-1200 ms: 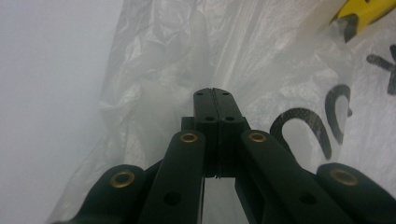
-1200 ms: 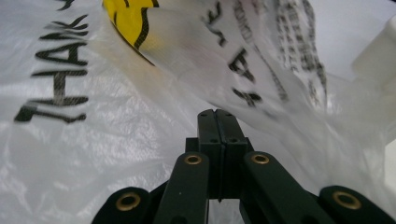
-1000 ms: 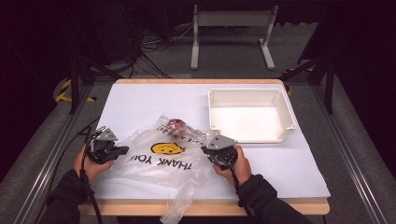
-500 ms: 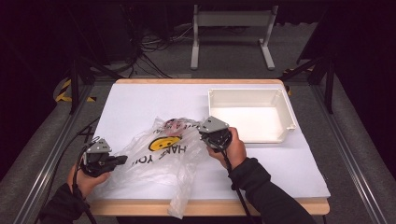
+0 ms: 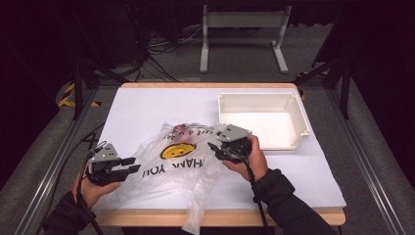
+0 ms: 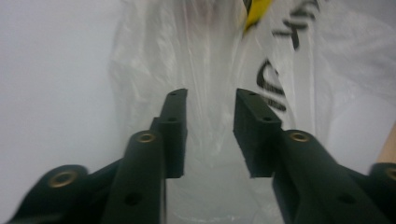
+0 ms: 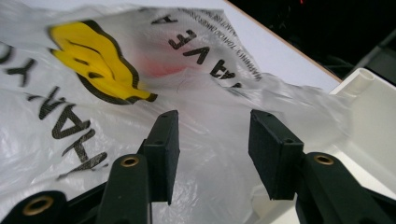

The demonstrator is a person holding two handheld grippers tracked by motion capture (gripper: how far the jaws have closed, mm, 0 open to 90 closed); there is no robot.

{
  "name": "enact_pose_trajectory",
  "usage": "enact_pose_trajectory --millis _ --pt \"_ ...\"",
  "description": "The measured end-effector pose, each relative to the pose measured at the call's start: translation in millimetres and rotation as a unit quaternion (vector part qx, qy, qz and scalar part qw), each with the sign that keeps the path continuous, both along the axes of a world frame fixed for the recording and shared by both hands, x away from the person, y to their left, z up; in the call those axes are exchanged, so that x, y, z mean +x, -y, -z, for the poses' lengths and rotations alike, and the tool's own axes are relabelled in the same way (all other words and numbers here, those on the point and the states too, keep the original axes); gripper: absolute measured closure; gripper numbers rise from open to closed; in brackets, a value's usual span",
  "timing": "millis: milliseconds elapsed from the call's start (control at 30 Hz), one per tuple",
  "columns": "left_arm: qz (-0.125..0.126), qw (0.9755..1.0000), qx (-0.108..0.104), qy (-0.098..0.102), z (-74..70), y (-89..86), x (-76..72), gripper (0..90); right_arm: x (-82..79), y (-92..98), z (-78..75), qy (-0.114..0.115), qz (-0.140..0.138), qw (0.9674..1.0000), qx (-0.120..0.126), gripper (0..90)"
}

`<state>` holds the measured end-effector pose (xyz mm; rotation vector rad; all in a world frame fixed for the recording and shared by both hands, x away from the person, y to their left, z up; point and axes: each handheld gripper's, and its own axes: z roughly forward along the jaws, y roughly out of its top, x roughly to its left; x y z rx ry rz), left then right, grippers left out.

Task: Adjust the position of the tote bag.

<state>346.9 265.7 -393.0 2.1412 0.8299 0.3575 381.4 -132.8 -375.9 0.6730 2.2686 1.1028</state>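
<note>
White tray (image 5: 299,128) on table (image 5: 147,105); metal stand (image 5: 242,29) behind

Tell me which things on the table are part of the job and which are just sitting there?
Part of the job:
- plastic bag with the yellow smiley face
- reddish thing inside the bag
- left hand-held gripper, jaws just opened, apart over the bag
- right hand-held gripper, jaws just opened, apart over the bag

Just sitting there:
- white tray, empty
</note>
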Motion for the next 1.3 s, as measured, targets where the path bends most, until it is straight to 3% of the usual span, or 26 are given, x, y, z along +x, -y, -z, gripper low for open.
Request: enact_pose_trajectory --millis 67,133,200,233,300,467,633,733,867,967,1133,1300 --pt "-0.003 0.9999 -0.011 0.012 -6.7 -0.3 3.8 52.3 -14.2 8.5 -5.9 0.013 -0.004 0.9998 0.013 54.5" --pt "-0.007 0.9996 0.001 0.028 -11.4 3.2 12.1 47.1 -33.2 18.9 -8.9 0.005 -0.015 0.9988 0.045 56.4" --pt "-0.011 0.9993 0.005 0.036 -12.9 9.5 22.5 43.5 -40.0 20.3 -7.3 0.004 -0.02 0.9988 0.044 55.9" --pt "-0.011 0.9993 0.003 0.035 -12.6 13.1 28.4 40.4 -51.3 21.3 -1.3 -0.01 -0.029 0.9985 0.046 52.6" --pt "-0.012 0.9994 0.008 0.032 -8.9 24.6 44.3 35.8 -58.7 21.5 5.2 -0.022 -0.035 0.9982 0.043 48.9" --pt "-0.02 0.9997 0.0 0.013 1.8 44.9 69.3 31.9 -63.0 22.3 22.6 -0.058 -0.027 0.9968 0.048 35.1" --pt "-0.022 0.9995 0.021 -0.005 10.9 60.1 86.6 30.4 -56.3 17.4 39.6 -0.103 -0.021 0.9933 0.048 27.5" --pt "-0.029 0.9985 0.043 -0.017 15.9 64.9 92.8 39.2 -53.7 9.9 52.3 -0.12 -0.015 0.9923 0.028 26.1" --pt "-0.027 0.9979 0.052 -0.029 21.8 64.9 96.5 69.4 -50.5 3.9 62.9 -0.13 -0.008 0.9914 0.018 42.4" --pt "-0.024 0.998 0.048 -0.033 24.1 61.5 97.6 89.0 -50.1 0.5 66.1 -0.122 -0.012 0.9924 -0.001 67.2" --pt "-0.035 0.9979 0.042 -0.034 24.5 54.8 97.4 90.0 -49.0 0.1 70.9 -0.125 -0.025 0.9916 -0.02 89.9" --pt "-0.049 0.9978 0.033 -0.03 21.3 43.1 96.9 90.0 -45.8 4.2 69.5 -0.123 -0.02 0.9921 -0.018 90.0"
